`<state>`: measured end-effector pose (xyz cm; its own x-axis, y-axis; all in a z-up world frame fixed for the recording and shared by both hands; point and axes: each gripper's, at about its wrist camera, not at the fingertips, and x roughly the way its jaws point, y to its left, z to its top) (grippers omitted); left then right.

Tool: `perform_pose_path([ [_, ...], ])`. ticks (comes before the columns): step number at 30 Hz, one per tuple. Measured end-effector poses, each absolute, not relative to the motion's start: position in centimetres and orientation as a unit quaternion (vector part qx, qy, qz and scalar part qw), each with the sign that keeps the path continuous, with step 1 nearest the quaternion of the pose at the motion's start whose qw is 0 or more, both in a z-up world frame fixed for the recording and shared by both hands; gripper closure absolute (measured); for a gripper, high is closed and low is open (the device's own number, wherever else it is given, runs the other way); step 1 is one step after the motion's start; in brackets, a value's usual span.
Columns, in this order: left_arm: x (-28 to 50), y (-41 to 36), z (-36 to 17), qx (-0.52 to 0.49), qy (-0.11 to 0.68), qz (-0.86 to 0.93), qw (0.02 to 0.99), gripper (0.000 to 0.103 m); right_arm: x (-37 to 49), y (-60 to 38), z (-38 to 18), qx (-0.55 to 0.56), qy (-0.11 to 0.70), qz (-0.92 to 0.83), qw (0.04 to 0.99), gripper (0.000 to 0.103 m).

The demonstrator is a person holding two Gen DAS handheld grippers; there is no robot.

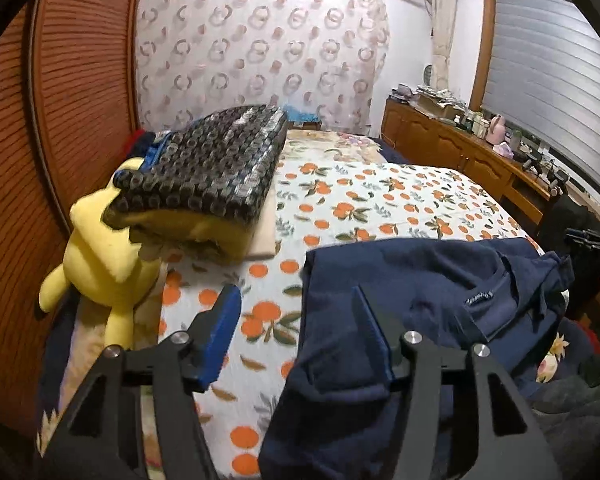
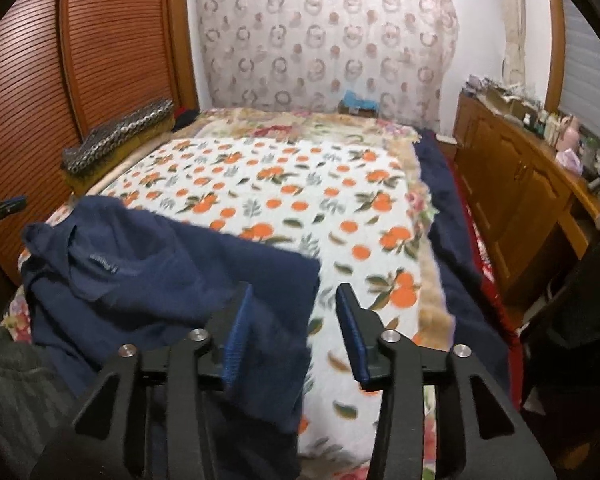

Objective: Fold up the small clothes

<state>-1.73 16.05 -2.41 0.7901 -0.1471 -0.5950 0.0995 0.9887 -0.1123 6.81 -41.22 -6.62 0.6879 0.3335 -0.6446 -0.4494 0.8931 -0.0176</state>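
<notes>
Both grippers stand released over the navy blue fabric garment (image 1: 412, 280), which lies on the bed's white orange-print blanket (image 1: 380, 196). In the left wrist view the left gripper (image 1: 298, 332) sits at the lower centre of the frame, jaws apart: its left blue pad is over bare blanket, its right one over the garment's left edge, and nothing is pinched between them. In the right wrist view the right gripper (image 2: 294, 330) is also parted at the lower centre; the cloth's right edge hangs close by the left pad, while the right pad stands clear over the blanket, so I judge it not clamped.

The garment looks only loosely laid. Its collar and label area (image 1: 488, 300) is rumpled toward the right of the left view, and the lower cloth droops toward the bottom of both frames, apparently over the bed's near edge.

The main risk is that this overhanging part drags the garment off the bed, now that neither gripper holds it. A second risk is a poor re-grasp: closing on a bunched fold could catch several layers and make a crooked fold, or catch the blanket along with the cloth. A third is reach: the yellow plush toy (image 1: 100, 256) at the left of the left view lies near that gripper's path.
</notes>
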Motion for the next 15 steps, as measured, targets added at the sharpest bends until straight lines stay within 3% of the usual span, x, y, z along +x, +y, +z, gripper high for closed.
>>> perform_pose_path([
  [5,2.3,15.6,-3.0,-0.03,0.34,-0.073,0.937,0.046,9.5,-40.0,-7.3,-0.096,0.336,0.224,0.91,0.051],
  [15,9.2,14.1,-5.6,-0.004,0.409,-0.089,0.908,0.046,15.3,-38.2,-11.9,-0.097,0.394,0.231,0.884,0.05],
])
